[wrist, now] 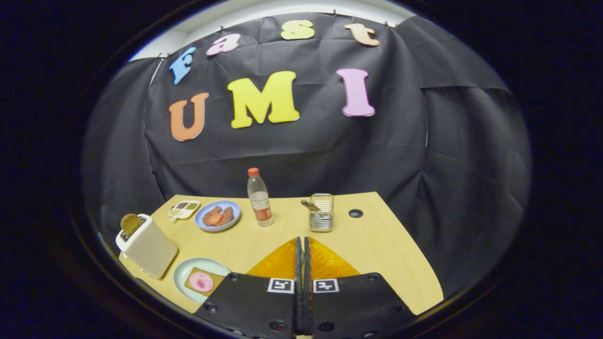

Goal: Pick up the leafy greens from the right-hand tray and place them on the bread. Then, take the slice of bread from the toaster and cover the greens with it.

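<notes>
Jaws together, empty, above surface (377,254). Toaster (147,249) with bread slice (130,222) at 10 o'clock; plate (186,273) beside it.

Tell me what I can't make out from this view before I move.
- Leafy greens: small tray beyond the toaster is too small to tell its contents.
- Plate with bread: near side hidden behind the closed claw.
- Toaster's bread slice: lower part sits inside the slot.
</notes>
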Action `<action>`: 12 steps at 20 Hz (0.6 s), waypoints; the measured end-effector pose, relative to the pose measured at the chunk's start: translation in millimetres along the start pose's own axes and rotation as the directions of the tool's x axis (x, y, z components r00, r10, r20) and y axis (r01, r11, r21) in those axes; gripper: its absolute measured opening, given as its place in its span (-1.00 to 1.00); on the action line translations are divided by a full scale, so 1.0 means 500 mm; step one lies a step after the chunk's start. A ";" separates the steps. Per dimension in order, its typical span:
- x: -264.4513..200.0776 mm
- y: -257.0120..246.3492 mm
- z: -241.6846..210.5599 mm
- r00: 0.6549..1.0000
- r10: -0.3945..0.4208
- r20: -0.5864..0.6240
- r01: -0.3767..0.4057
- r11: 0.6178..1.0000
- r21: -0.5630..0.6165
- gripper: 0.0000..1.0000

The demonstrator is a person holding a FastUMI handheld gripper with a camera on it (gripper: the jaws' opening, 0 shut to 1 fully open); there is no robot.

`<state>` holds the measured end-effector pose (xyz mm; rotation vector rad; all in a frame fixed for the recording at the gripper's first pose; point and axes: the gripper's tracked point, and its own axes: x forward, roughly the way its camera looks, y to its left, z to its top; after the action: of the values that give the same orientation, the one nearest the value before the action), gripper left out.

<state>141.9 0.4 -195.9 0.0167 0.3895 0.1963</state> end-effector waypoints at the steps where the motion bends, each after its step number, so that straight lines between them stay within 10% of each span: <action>1: -0.005 0.037 0.004 1.000 0.011 0.003 -0.011 1.000 -0.009 -1.00; 12: -0.034 0.493 -0.076 0.978 0.204 -0.044 -0.205 0.979 -0.009 -1.00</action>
<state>66.1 238.1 -211.4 0.0399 0.4296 0.4033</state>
